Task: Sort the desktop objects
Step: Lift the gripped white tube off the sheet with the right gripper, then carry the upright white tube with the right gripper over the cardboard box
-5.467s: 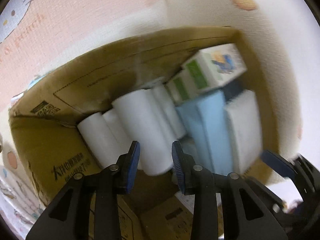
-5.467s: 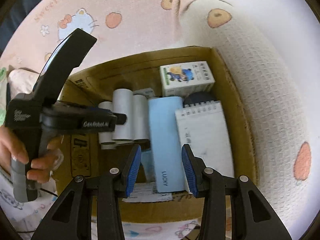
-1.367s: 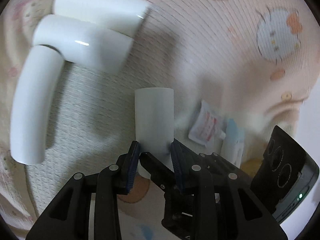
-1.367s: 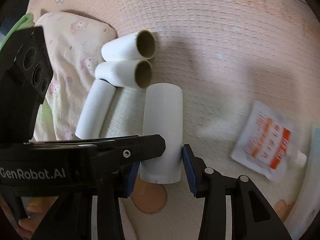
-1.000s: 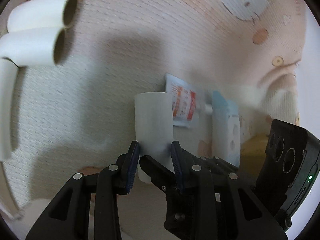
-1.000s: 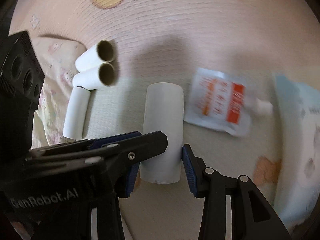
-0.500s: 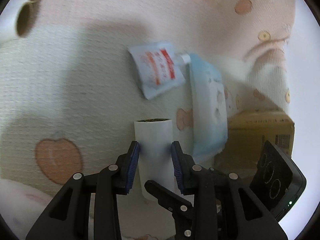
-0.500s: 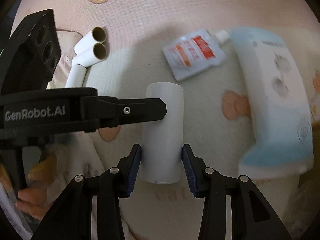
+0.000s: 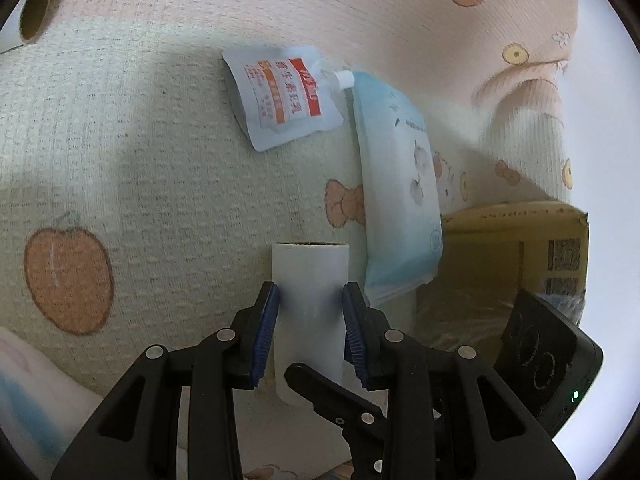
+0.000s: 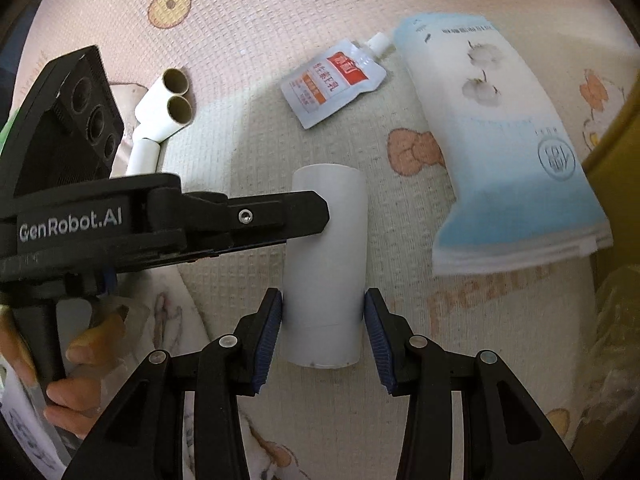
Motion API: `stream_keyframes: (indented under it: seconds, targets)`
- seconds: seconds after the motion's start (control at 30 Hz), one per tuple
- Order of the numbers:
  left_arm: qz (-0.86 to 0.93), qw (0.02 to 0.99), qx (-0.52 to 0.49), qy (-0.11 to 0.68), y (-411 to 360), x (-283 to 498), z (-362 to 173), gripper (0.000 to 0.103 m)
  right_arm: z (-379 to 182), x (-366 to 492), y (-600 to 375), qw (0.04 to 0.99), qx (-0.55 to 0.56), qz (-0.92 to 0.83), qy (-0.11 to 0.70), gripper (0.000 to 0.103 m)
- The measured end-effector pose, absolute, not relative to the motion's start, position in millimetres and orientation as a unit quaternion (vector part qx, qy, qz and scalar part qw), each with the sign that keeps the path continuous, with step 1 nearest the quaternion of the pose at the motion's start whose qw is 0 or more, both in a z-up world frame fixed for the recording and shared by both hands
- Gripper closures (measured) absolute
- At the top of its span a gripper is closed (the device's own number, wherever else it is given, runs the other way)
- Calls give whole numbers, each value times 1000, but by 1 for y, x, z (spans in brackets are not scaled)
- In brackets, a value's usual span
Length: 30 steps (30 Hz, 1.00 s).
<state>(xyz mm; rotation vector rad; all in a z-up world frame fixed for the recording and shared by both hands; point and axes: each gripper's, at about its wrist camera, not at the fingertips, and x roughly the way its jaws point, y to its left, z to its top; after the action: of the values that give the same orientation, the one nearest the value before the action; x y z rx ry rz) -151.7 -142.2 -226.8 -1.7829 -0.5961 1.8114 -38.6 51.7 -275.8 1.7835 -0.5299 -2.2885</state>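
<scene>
Right wrist view has the white paper roll (image 10: 326,264) dead centre, clamped near its lower end between the blue pads of the right gripper (image 10: 323,316). From the left edge of that frame the left gripper (image 10: 308,216) reaches across and grips the same roll higher up, its black body printed "GenRobot.AI" — a hand (image 10: 76,384) holds its handle at lower left.

Left wrist view shows that grip from the other side: the left gripper's blue pads (image 9: 266,332) press both flanks of the roll (image 9: 309,280), and the brown core shows at its top rim.

Behind the roll lies a patterned bedspread (image 10: 280,4) with bows and peaches. A white spouted pouch (image 10: 334,82) with an orange-red label in Chinese characters lies above centre, its cap just beside a pale blue tissue pack (image 10: 508,152) at the right, which carries cotton-boll pictures and a round stamp. Three more white rolls (image 10: 162,110) sit at upper left, two showing open cardboard ends. In the left wrist view a cardboard box (image 9: 516,248) with a barcode label stands at right, touching the tissue pack's lower end.
</scene>
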Motion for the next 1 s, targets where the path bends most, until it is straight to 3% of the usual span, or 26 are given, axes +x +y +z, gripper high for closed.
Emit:
stream_keyframes:
  seconds: [0.43,0.6,0.8,1.0]
  targets:
    - [677,269,-663,-173,-123,-115,-222,62,-284,-13,50,104,593,-773,-201,62]
    - [700,278,-643,-139,-116,-88,-207,61,-277,-1,39,105,595,-780,-159,62]
    - [723,270,-614,-166,-126,-45,-179,61,-245,40,45,116,570,-802,-132,62]
    - [757,283,-570,-144,-119,-19,-133,60,-207,59,34,115,526,-839,-83,62]
